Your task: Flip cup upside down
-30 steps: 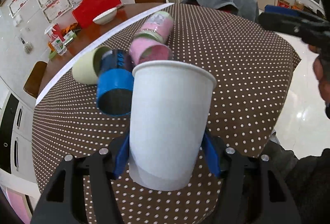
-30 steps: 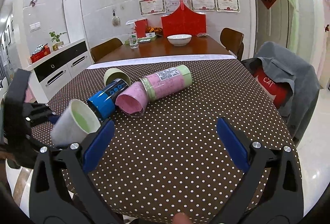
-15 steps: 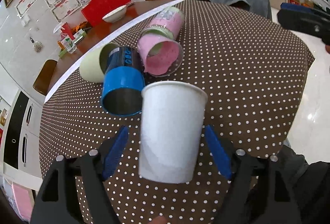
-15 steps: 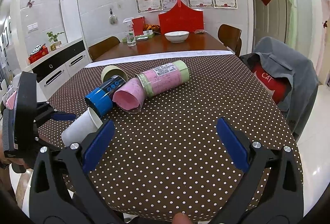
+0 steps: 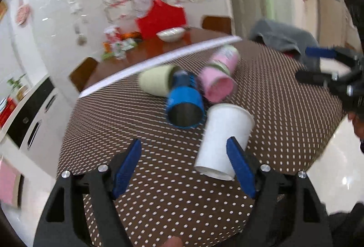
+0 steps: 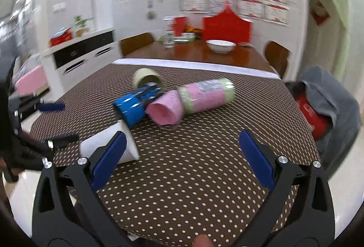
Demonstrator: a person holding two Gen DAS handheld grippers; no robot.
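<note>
— So where was the cup?
— We saw it on the tablecloth, beside the blue can.
— Jaws?
— We logged left gripper and right gripper wide open, holding nothing.

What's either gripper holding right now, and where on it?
Nothing. Left gripper and right gripper are both open; the white paper cup lies free on the tablecloth.

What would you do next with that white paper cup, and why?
Probably shift the left claw rightward to centre on the white cup and close on it. The claw is open, the cup sits off by its right finger, and it looks tipped on its side, mouth toward the blue cup, not standing rim-down.
</note>
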